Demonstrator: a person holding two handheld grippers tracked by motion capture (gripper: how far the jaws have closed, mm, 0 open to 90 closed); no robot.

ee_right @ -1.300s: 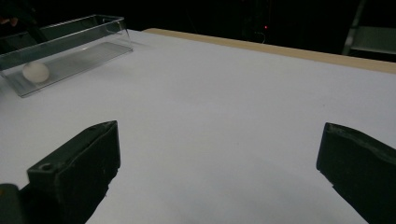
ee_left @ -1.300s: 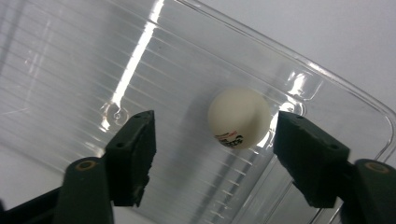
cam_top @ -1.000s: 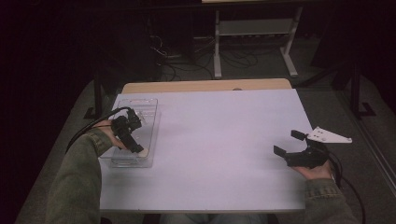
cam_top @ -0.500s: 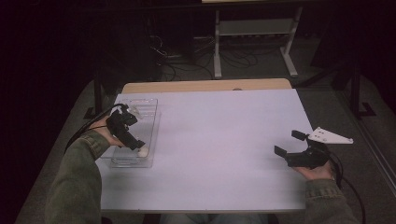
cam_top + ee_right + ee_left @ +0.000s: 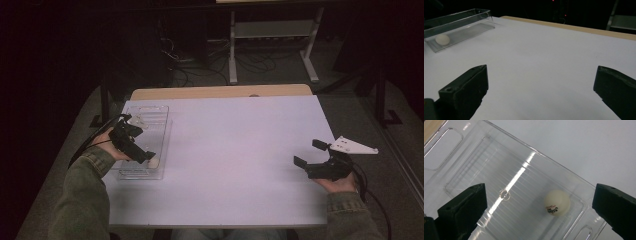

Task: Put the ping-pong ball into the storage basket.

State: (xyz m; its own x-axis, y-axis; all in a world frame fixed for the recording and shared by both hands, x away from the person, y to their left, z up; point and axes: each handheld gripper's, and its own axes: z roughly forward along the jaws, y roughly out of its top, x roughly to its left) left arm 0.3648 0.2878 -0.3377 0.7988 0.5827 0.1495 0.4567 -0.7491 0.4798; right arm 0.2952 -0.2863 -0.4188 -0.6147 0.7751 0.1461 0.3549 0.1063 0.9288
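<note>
Ping-pong ball [image 5: 556, 202] lies loose in the clear plastic tray [image 5: 159, 116] at the counter [image 5: 240, 150] left edge. Left hand-held gripper [image 5: 148, 158] hovers over it, jaws wide apart, probably before grasping. Right hand-held gripper [image 5: 309, 152] empty, jaws spread, well apart.

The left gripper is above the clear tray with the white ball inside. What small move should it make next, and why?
Probably lower the left gripper straight down around the ball. Its jaws are open, the ball lies free on the floor of the clear tray, roughly between them but nearer one jaw, so a slight shift toward that jaw may help first.
</note>
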